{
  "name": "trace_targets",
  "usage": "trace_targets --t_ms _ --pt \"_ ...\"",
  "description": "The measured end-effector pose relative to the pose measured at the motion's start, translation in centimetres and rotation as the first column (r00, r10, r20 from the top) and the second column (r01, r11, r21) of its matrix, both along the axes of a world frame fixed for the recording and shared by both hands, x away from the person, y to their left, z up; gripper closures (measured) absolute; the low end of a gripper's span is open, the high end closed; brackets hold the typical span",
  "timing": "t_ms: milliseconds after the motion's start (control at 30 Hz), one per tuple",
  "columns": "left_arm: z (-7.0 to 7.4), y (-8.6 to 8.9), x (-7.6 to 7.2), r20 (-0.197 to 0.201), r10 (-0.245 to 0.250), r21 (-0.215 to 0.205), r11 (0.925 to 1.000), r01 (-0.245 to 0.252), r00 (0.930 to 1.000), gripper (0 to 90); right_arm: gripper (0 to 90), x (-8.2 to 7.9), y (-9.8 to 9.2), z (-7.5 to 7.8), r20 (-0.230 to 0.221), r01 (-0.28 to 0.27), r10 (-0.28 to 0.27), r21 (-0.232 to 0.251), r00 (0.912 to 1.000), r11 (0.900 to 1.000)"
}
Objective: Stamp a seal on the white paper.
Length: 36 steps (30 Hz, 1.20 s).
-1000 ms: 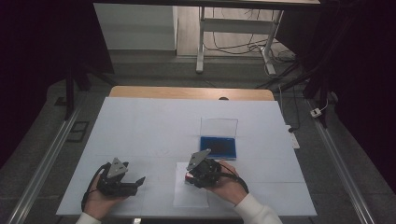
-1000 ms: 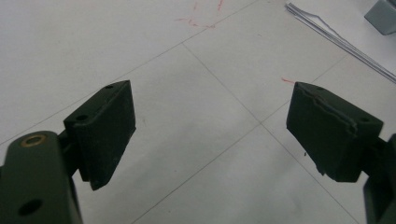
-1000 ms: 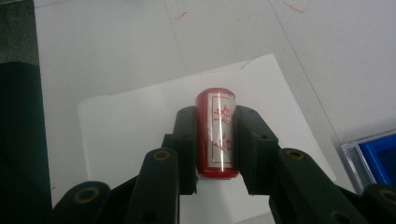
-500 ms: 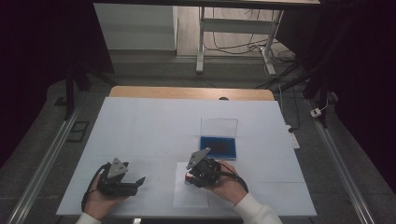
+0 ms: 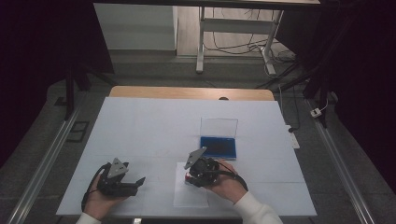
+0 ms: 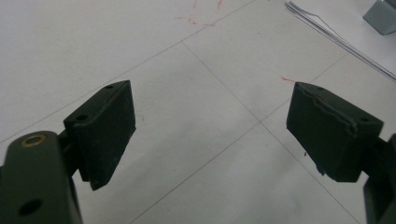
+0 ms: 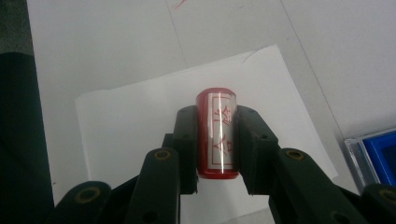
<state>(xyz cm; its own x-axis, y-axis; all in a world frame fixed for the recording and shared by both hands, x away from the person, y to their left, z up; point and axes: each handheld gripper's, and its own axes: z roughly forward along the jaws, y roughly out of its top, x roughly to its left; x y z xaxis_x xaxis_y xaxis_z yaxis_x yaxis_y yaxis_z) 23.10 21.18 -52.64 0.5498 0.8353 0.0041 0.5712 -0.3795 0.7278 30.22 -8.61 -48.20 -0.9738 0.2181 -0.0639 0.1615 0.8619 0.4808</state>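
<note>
Red cylindrical stamp with a pale label of red characters (image 7: 217, 138) clamped between the two black pads of the right gripper (image 7: 217, 144), pads pressing on both of its sides, rounded end pointing away from the camera. Stamp positioned over a white rectangular sheet of paper (image 7: 130, 126) lying flat on the white-covered worktop (image 7: 93, 46); contact between stamp end and sheet not determinable. Sheet seen from the high view (image 5: 187, 196) at the near edge of the worktop (image 5: 154, 121), directly under the right gripper (image 5: 196, 173), with the stamp (image 5: 187, 177) glimpsed as a small red spot at the gripper's tip. Right hand (image 5: 226, 184) wrapped around the gripper body.

Blue ink pad in a clear open-lidded case (image 5: 218, 146) located just beyond the right gripper, lid standing upright at its far side; blue corner of the same case (image 7: 380, 154) noted at the right edge of the right gripper view.

Left gripper (image 6: 210, 135) with jaws wide apart, nothing between them, bare worktop beneath. Left gripper (image 5: 133, 183) held low over the worktop at the near left, well apart from the sheet, in the left hand (image 5: 100, 198).
</note>
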Motion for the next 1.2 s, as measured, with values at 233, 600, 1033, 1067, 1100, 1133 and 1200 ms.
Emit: trace_targets --t_ms 233,600,1033,1067,1100,1133,1200 --pt "0.0 -0.06 -0.02 -0.001 -0.003 -0.002 1.0 0.003 1.0 15.6 70.2 0.06 0.13 -0.29 0.004 -0.007 0.007 -0.014 1.0 1.0" --pt "-0.02 -0.04 -0.04 -0.001 -0.002 0.002 1.0 0.002 1.0 15.6 70.5 -0.04 0.09 -0.42 0.0 0.001 -0.001 -0.008 1.0 1.0" --pt "0.04 0.04 -0.1 -0.001 0.009 0.0 1.0 -0.009 1.0 15.4 70.5 -0.01 -0.02 -0.49 0.015 -0.01 0.011 -0.012 0.9998 1.0" --pt "0.03 0.03 -0.1 -0.001 0.008 0.001 1.0 -0.008 1.0 15.4 70.5 -0.07 0.0 -0.5 0.011 -0.004 0.004 -0.008 0.9999 1.0" --pt "0.03 0.03 -0.1 -0.001 0.008 0.001 1.0 -0.008 1.0 15.4 70.5 -0.08 0.01 -0.5 0.011 -0.003 0.004 -0.007 0.9999 1.0" --pt "0.02 0.01 -0.1 -0.001 0.009 0.002 1.0 -0.009 1.0 15.4 70.5 -0.09 0.0 -0.55 0.011 -0.004 0.004 -0.002 0.9999 1.0" --pt "0.0 0.01 -0.11 -0.002 0.011 0.002 0.9999 -0.011 0.9999 15.4 70.5 -0.09 -0.06 -0.57 0.007 -0.004 0.004 0.004 1.0 1.0"
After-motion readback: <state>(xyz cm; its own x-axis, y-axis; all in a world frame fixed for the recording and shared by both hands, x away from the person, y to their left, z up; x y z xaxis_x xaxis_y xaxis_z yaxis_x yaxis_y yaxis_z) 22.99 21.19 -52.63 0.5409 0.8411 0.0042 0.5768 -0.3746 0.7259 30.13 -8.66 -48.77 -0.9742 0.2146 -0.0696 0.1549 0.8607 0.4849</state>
